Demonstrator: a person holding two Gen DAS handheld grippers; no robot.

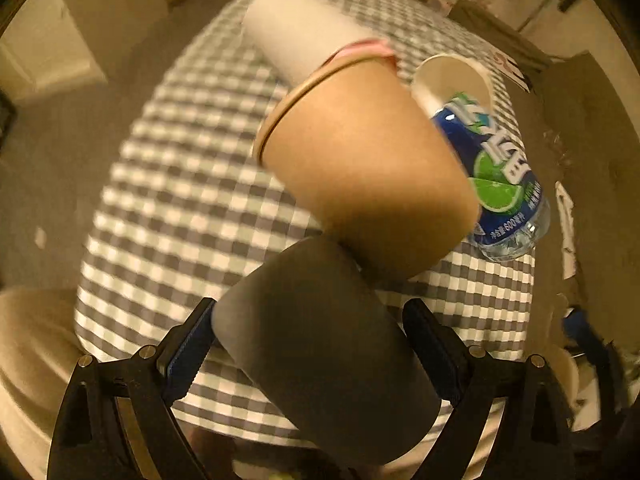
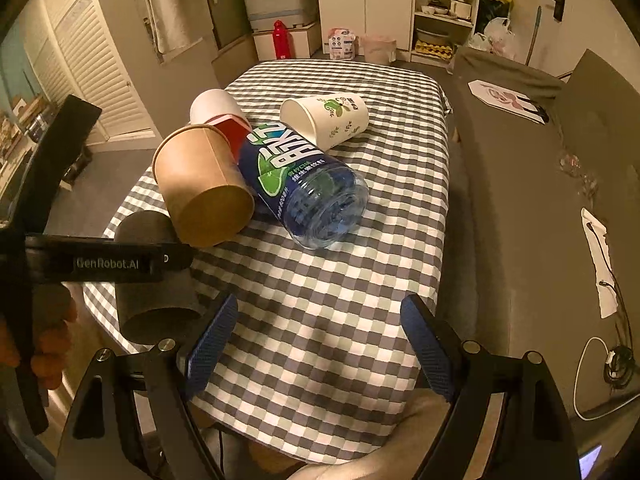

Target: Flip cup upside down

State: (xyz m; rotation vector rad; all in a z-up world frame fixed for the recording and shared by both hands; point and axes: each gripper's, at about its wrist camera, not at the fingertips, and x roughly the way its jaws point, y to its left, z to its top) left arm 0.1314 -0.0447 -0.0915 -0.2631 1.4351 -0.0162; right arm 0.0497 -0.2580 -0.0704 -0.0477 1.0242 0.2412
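Here, the dark grey cylindrical paper cup (image 1: 320, 344) is sitting between the fingers of the left tongs (image 1: 308, 354), which are gripping it by its sides. It is tilted, its flat base pointing toward the left wrist camera and its mouth away toward the table, so I judge the turn-over to be partway through. In the right wrist view the same cup (image 2: 154, 276) is hanging over the near left edge of the table with the gripper's black bar across it; whether it is touching the cloth I cannot tell.

A side grip suits the job, since the wrist can roll the cup about its middle and leave the rim free to land flat.

Just beyond it, a brown kraft paper cup (image 2: 202, 186) is lying on its side, base toward the cameras, touching the grey cup's far end in both views. Behind that, a white paper cup with a red band (image 2: 218, 114) is also lying tipped. A clear plastic bottle with a blue lime label (image 2: 304, 184) is resting on its side against the brown cup. A white cup printed with green leaves (image 2: 326, 120) is lying with its mouth leftward, and its visible interior is looking empty.

All of it is lying on the grey-and-white checked cloth of the table (image 2: 340, 320). The right tongs (image 2: 320, 346) are hanging open over bare cloth, holding nothing.
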